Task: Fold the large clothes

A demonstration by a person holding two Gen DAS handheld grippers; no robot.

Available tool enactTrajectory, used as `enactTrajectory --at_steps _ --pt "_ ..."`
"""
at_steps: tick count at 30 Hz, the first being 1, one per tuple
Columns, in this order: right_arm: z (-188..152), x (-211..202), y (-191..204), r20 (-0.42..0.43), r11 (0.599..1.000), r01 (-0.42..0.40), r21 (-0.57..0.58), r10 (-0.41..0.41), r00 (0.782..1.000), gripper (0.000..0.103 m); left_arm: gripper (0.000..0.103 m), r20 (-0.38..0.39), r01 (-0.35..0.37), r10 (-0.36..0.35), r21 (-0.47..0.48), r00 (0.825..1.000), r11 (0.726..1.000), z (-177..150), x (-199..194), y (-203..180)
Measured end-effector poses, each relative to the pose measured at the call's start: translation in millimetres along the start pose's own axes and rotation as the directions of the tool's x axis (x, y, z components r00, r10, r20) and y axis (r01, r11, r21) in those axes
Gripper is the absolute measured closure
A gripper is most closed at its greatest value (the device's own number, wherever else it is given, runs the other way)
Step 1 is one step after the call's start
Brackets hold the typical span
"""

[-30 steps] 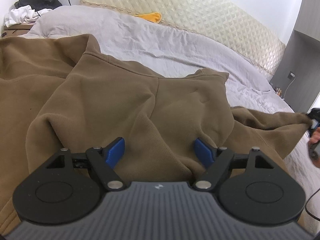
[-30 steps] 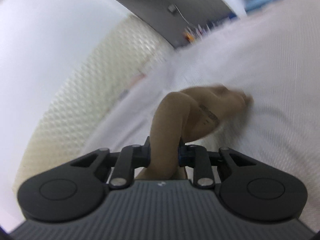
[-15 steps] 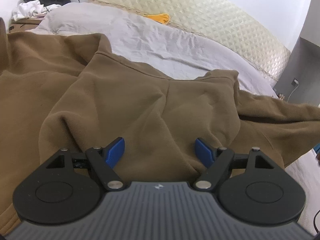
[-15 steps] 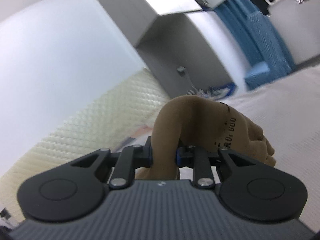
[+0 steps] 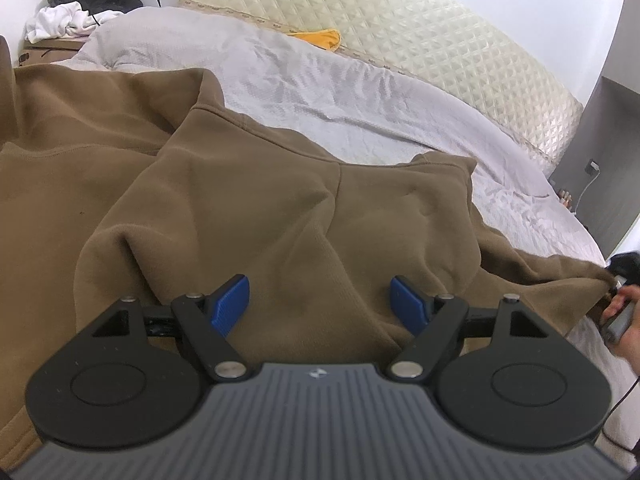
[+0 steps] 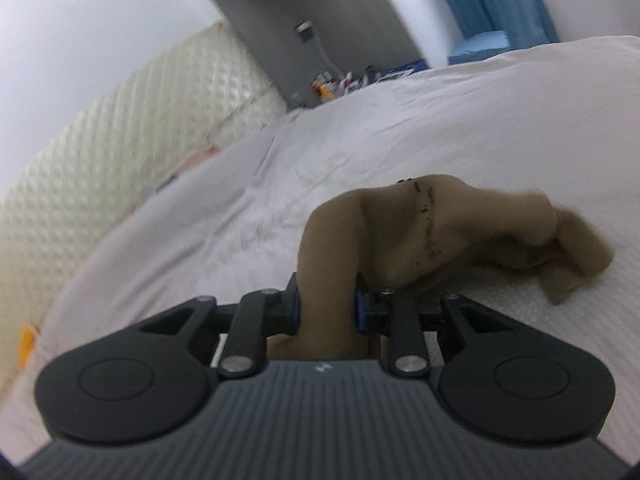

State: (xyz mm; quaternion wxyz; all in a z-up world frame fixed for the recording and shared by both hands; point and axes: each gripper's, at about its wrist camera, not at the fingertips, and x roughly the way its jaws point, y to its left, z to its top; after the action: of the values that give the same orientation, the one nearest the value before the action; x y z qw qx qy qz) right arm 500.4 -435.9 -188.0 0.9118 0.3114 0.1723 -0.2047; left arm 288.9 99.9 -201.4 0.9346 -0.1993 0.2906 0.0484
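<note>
A large brown hoodie (image 5: 240, 200) lies spread and rumpled on the grey bed sheet (image 5: 360, 92). My left gripper (image 5: 320, 300) hovers just above its folded body, open, blue pads wide apart with nothing gripped. One sleeve stretches to the right edge, where a hand (image 5: 620, 316) holds the other tool. In the right wrist view my right gripper (image 6: 326, 308) is shut on the brown sleeve (image 6: 460, 232). Its jaws are opening with the cloth still filling the gap between the pads. The sleeve's end droops onto the white sheet (image 6: 440, 120).
A quilted cream headboard (image 5: 440, 40) runs along the far side of the bed. A pile of black and white clothes (image 5: 80, 4) sits on a box at far left. A yellow item (image 5: 320, 38) lies by the headboard. A grey cabinet (image 5: 612, 160) stands at right.
The right gripper swung up with the sleeve, then came down toward the bed, and the sleeve's end now rests on the sheet. The left gripper stayed over the hoodie, still open.
</note>
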Motion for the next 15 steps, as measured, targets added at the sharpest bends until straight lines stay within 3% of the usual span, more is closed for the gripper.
enactTrajectory --at_steps 4,6,8,9,13,15 --pt "-7.9 14.3 -4.5 -0.006 0.999 -0.044 -0.024 0.044 0.999 0.057 0.021 0.009 -0.003 0.003 -0.01 1.0 1.0 1.6 4.4 1.7" --pt "-4.0 17.1 -11.8 -0.007 0.996 -0.086 0.033 0.086 0.996 0.051 0.021 0.008 0.002 -0.001 -0.024 1.0 1.0 3.6 7.2 5.0" --pt "-2.2 10.6 -17.6 0.007 0.987 -0.124 0.098 0.123 0.992 0.029 0.021 0.008 0.002 -0.002 -0.034 1.0 0.999 4.5 8.7 6.2" --pt "0.9 6.2 -19.5 0.012 0.981 -0.145 0.126 0.145 0.989 0.025 0.021 0.008 0.002 -0.002 -0.036 1.0 0.999 4.7 8.9 6.1" --pt "14.9 -28.2 -30.1 0.121 0.969 -0.199 0.147 0.182 0.976 0.023 0.021 0.005 0.002 -0.002 -0.042 1.0 0.999 5.4 8.0 7.3" --pt "23.1 -48.6 -43.5 0.173 0.97 -0.168 0.175 0.138 0.975 0.022 0.021 0.005 0.001 -0.001 -0.045 1.0 0.999 5.7 7.2 8.6"
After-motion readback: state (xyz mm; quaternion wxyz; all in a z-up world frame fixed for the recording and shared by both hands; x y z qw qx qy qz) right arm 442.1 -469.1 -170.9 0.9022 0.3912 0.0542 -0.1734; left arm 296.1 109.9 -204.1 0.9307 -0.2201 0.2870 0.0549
